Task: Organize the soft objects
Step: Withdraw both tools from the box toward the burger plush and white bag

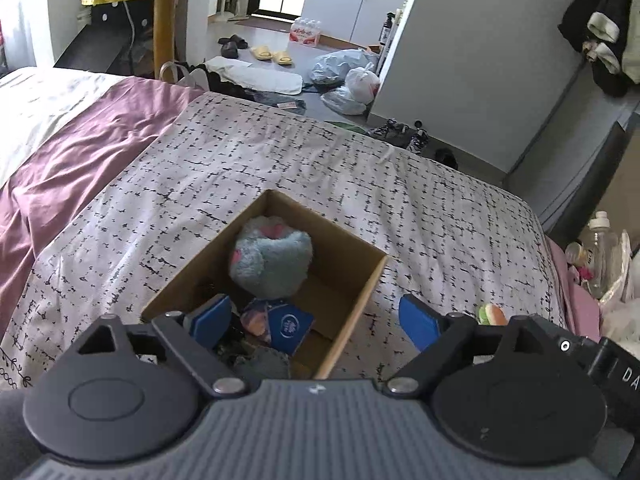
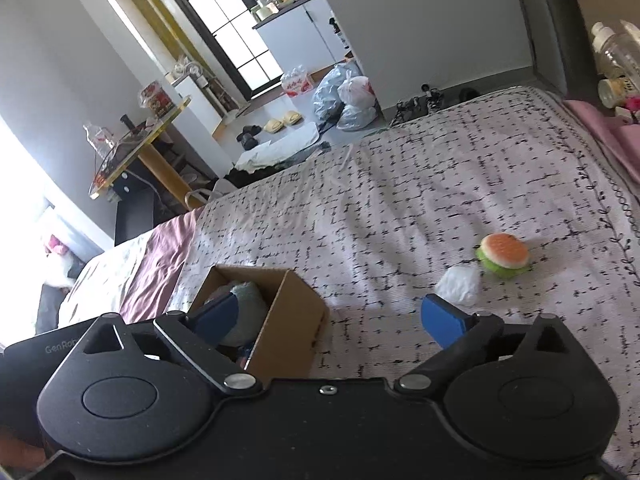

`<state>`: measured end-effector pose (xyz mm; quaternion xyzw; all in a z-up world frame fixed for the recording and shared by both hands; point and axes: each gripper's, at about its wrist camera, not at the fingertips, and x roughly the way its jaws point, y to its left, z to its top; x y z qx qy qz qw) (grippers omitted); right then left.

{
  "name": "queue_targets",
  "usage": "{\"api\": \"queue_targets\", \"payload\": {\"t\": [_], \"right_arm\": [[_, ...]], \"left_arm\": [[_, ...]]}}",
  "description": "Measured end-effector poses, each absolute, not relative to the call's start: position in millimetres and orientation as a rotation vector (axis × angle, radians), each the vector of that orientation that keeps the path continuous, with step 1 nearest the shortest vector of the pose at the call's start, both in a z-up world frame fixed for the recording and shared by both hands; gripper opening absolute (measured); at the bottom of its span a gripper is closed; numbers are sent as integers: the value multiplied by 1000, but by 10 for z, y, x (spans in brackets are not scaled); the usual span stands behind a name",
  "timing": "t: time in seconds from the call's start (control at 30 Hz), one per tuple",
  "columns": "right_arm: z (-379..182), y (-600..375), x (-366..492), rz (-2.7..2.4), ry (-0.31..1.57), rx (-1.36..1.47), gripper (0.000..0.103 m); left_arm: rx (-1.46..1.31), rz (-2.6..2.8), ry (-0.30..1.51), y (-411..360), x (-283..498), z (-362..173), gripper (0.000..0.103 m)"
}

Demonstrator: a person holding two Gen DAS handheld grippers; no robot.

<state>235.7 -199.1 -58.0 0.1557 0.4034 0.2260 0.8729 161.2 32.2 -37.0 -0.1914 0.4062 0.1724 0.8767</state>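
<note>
An open cardboard box (image 1: 362, 280) sits on the patterned bedspread (image 1: 320, 168). Inside lie a fluffy blue plush (image 1: 272, 260), a blue packet (image 1: 290, 326) and dark soft items. My left gripper (image 1: 314, 322) is open and empty, above the box's near edge. In the right wrist view the box (image 2: 288, 320) is at lower left with the plush (image 2: 248, 300) inside. A burger toy (image 2: 503, 255) and a white soft lump (image 2: 460, 286) lie on the bedspread (image 2: 400, 200) to the right. My right gripper (image 2: 332, 318) is open and empty, between the box and the lump. The burger toy's edge (image 1: 493, 315) also shows in the left wrist view.
A mauve sheet (image 1: 80, 152) covers the bed's left part. Past the bed's far edge lie plastic bags (image 1: 352, 76), slippers (image 1: 272, 55) and shoes (image 1: 404, 134). A yellow table (image 1: 160, 4) stands at far left. Bottles (image 2: 616, 60) stand by the bed's right side.
</note>
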Motion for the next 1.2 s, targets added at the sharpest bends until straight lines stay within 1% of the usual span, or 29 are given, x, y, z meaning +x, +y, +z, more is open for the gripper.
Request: {"api": "queue_targets", "payload": {"t": [0.1, 0.17, 0.7, 1.2], "right_arm": [[-574, -2100, 2343, 465, 832, 331, 103], [-566, -2168, 2327, 460, 816, 330, 103], [-585, -2684, 2295, 417, 724, 350, 103], [-837, -2974, 2477, 342, 781, 449, 103]], "left_arm": [[-383, 348, 842, 216, 1614, -345, 96], [-372, 336, 829, 142, 1616, -326, 103], [-308, 278, 771, -348, 1648, -303, 103], [-360, 231, 761, -587, 1833, -428, 103]]}}
